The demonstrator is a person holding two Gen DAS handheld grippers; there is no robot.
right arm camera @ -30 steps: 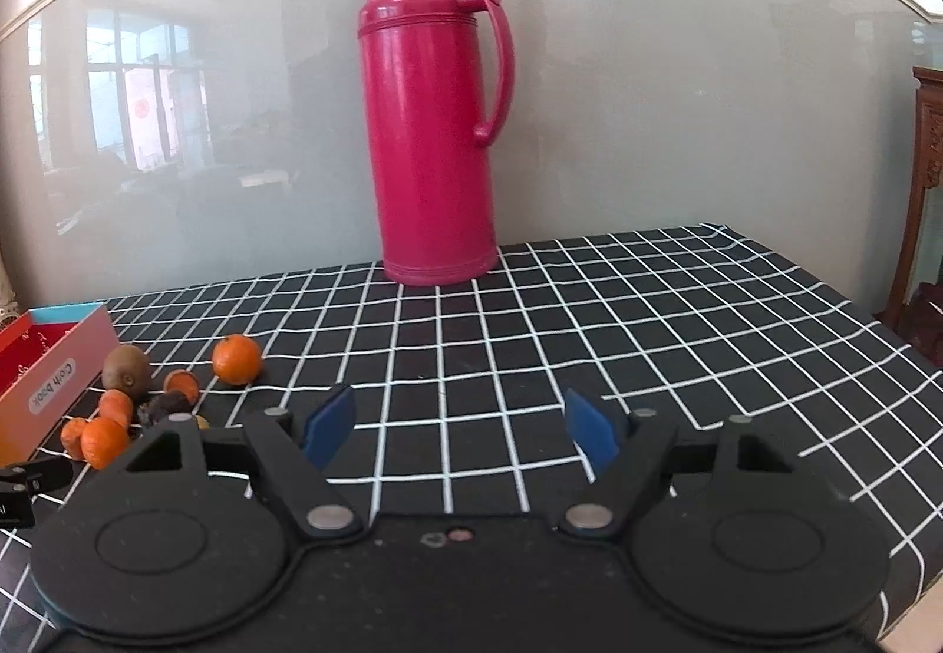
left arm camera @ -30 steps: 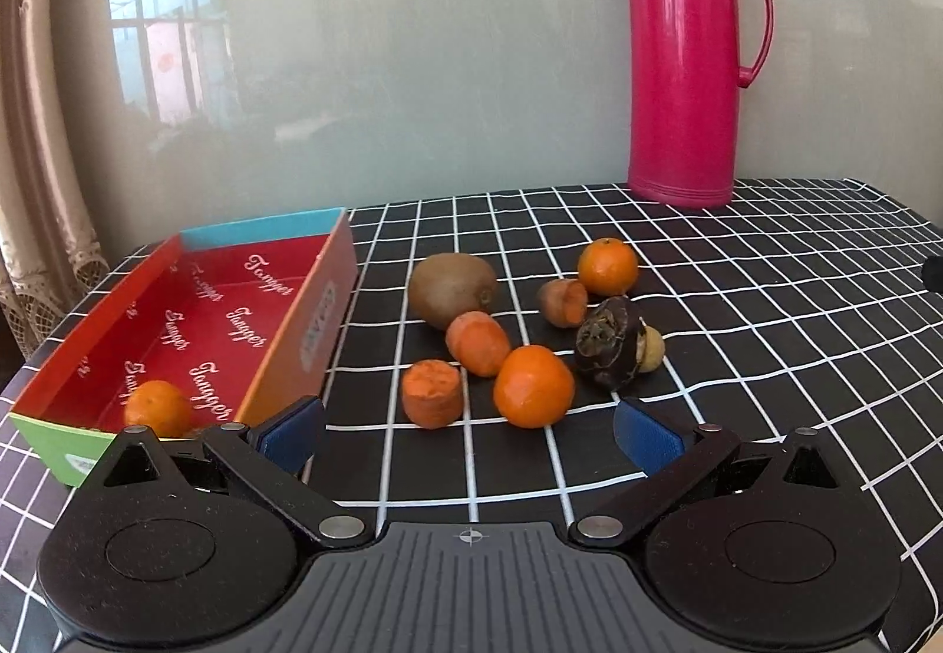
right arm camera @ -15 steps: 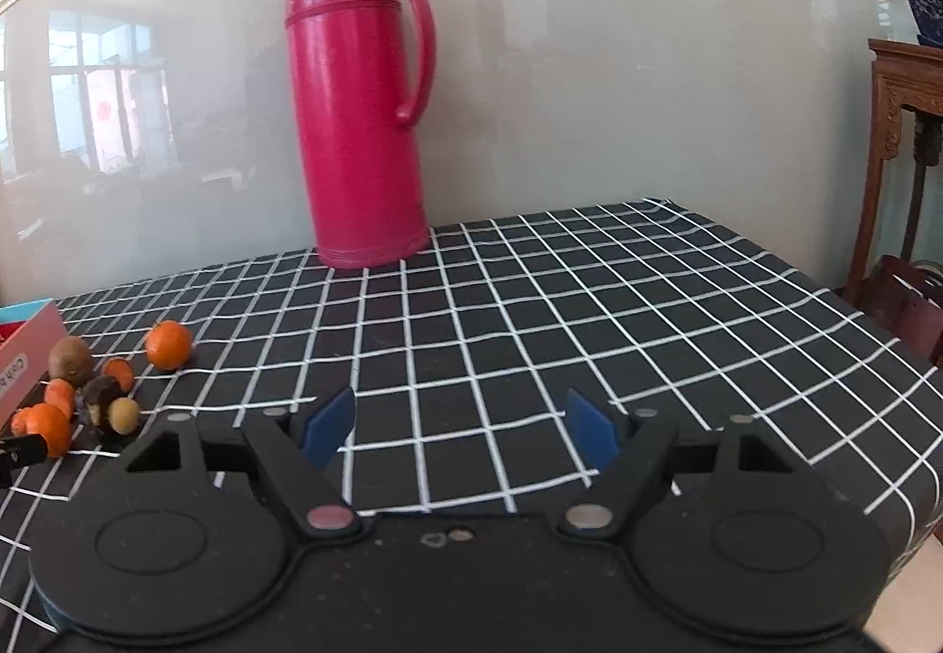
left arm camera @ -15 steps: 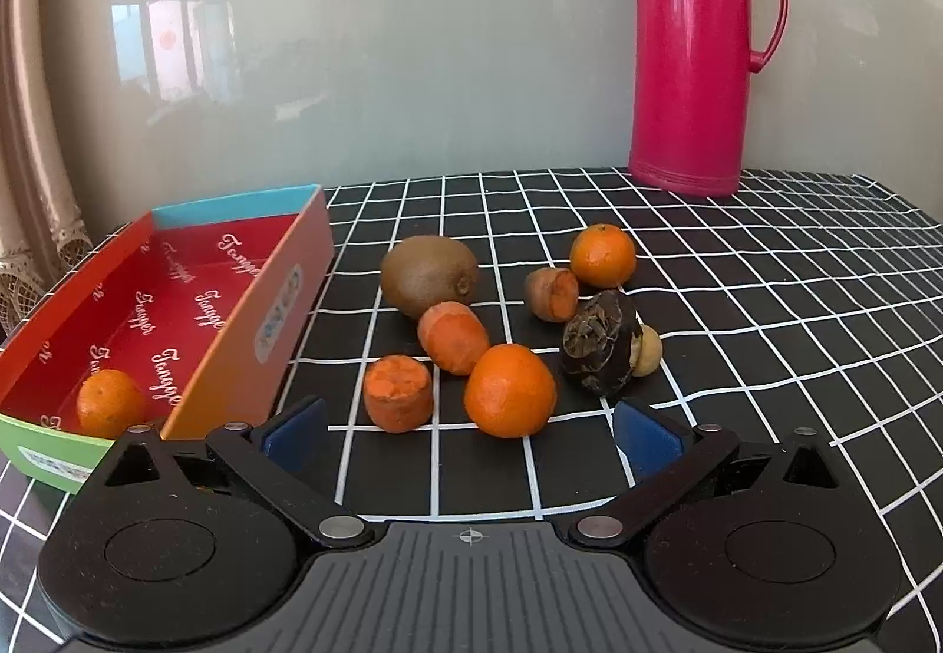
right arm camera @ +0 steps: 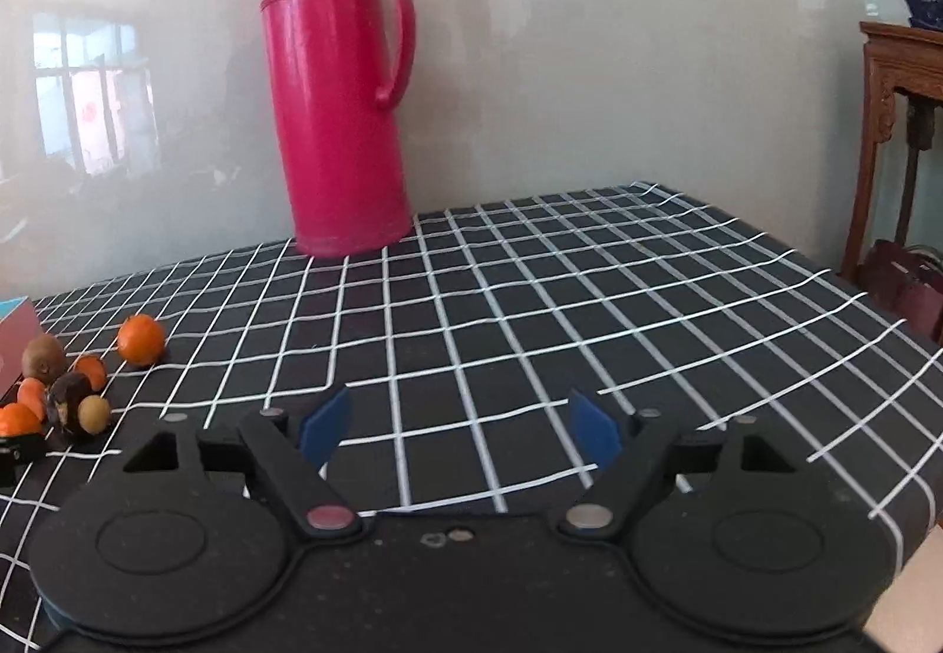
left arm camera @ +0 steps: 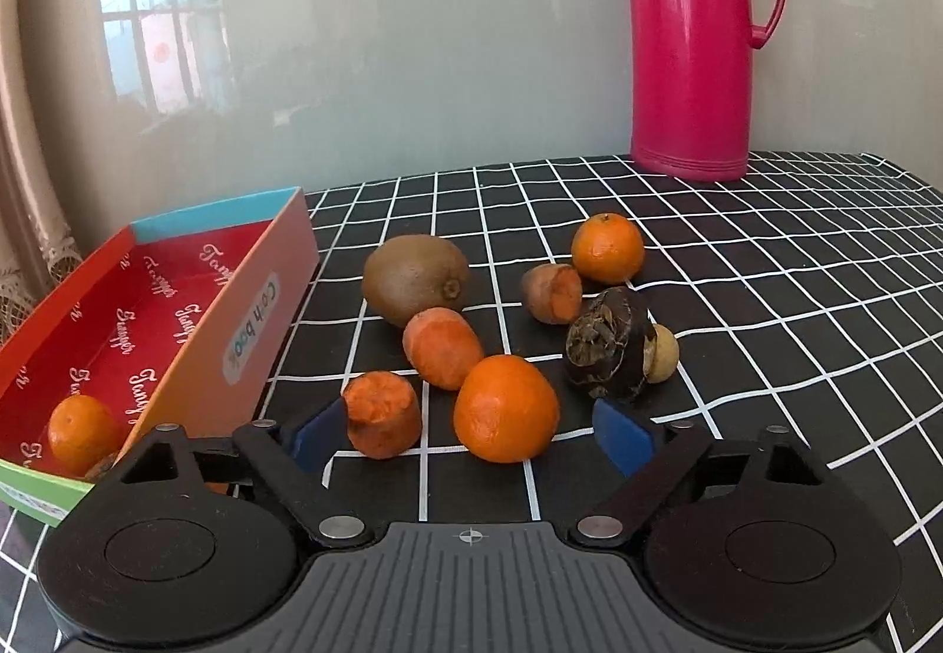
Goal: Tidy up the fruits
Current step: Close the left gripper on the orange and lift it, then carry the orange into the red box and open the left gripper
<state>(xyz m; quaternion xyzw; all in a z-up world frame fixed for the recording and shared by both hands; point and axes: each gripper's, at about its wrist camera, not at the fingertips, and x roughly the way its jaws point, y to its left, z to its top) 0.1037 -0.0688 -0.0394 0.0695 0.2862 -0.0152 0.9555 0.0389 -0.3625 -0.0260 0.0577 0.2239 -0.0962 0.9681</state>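
My left gripper is open, low over the table. A near tangerine and a carrot stub lie between its blue fingertips. Behind them lie a carrot piece, a kiwi, another carrot piece, a far tangerine, a dark brown fruit and a small tan fruit. A red box at the left holds one tangerine. My right gripper is open and empty over bare cloth; the fruit pile is far to its left.
A tall pink thermos stands at the back of the table, also in the right wrist view. The black-and-white checked tablecloth covers the table. A wooden stand is beyond the table's right edge.
My left gripper has moved forward and lower toward the fruit, so the near tangerine and carrot stub now sit between its fingertips. The right gripper's view has swung to the right.
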